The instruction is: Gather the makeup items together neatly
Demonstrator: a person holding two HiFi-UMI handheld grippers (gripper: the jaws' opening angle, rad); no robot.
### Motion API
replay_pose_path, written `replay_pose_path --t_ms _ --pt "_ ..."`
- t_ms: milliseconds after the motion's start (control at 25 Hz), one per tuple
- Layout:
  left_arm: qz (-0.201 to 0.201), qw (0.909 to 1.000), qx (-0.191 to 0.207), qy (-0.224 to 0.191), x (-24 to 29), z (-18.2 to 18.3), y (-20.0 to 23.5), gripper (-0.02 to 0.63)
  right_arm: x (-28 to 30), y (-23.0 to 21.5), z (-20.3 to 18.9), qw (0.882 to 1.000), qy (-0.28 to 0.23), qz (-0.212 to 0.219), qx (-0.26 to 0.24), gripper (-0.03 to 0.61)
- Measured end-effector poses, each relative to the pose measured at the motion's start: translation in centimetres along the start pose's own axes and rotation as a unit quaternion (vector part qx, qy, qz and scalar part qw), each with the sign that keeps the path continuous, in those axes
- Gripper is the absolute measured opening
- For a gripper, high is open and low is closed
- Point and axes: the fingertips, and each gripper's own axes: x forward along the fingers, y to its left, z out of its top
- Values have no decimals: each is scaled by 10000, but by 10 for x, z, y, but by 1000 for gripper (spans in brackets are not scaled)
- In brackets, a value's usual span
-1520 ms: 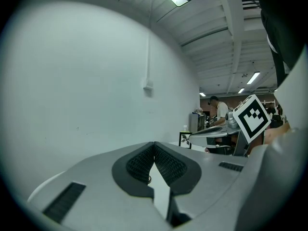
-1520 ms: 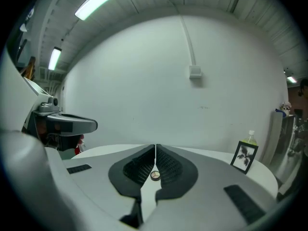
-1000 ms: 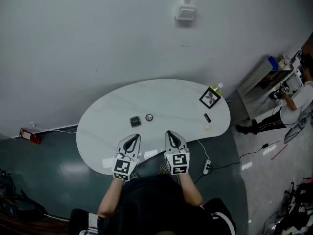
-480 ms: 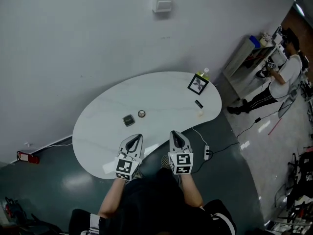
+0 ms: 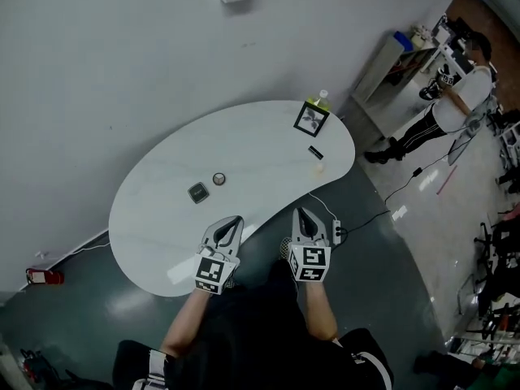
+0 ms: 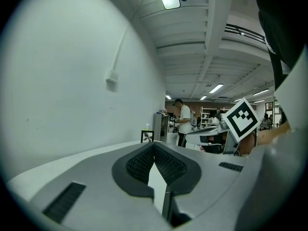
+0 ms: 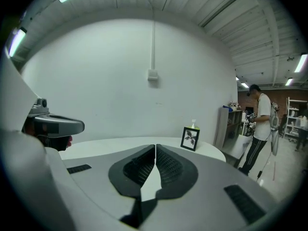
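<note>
Compact (image 5: pixel 197 192) ahead of left claw (image 5: pixel 235 221), apart

The left claw (image 5: pixel 234 222) and right claw (image 5: pixel 302 213) are closed, empty.

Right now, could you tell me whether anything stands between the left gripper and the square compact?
Nothing visible does: only bare table lies between the left gripper and the square compact. The round compact sits just beyond that line.

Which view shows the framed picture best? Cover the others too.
The right gripper view: the framed picture faces the camera, leaf print clear. The head view shows it small from above; the left gripper view, tiny and distant.
</note>
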Motion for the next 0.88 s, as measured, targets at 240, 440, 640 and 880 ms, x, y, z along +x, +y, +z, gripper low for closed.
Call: replay_pose_path --t_ms 240,440,640,880 --pt "51 9999 32 82 64 4 -11 17 30 -70 0 10000 6 -70 25 34" --pt "135 9996 -100 220 132 9 -21 17 68 -133 9 9999 118 48 -113 34" --pt "118 9989 -167 414 200 8 -34 17 108 -186 4 9991 317 184 -232 34" --pt "219 9966 -327 723 257 -10 -44 17 145 -223 -28 9952 770 521 -294 35"
